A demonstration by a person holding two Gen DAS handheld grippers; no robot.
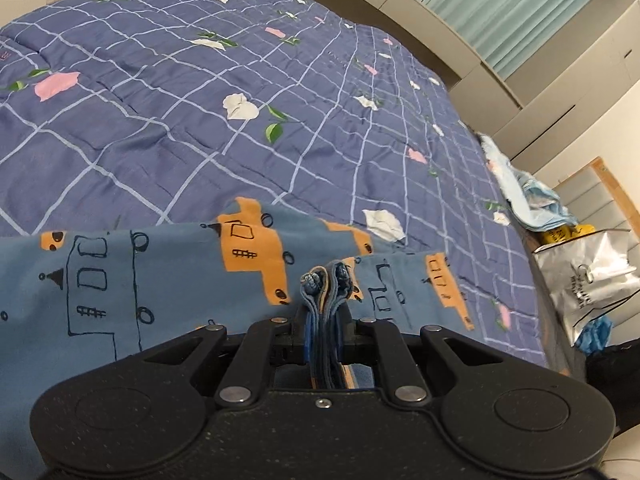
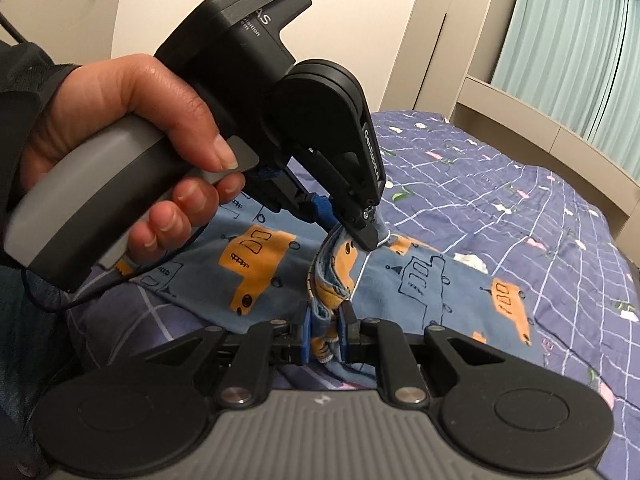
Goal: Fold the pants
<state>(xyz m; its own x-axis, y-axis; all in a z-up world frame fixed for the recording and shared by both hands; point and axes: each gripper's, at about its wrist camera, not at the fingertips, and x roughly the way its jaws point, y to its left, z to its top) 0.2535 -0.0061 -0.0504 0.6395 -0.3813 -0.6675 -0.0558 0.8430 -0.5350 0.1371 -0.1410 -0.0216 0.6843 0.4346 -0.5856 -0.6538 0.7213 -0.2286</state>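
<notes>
Right now we are stretching the blue cotton pants with orange trucks (image 2: 420,280) left-to-right across the near edge of the purple checked quilt (image 2: 520,184), our left gripper (image 2: 366,236) and right gripper (image 2: 324,336) both pinching bunched fabric close together.

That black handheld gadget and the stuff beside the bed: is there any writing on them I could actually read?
"AS": end of a cut-off word on the left gripper housing; smaller lines beneath are partly hidden and unreadable.
Vertical white brand lettering on that gripper's finger arm: too blurred to spell out.
Print on the silver bag beside the bed: blurred, unreadable.
Pants: drawings only, no words.
</notes>
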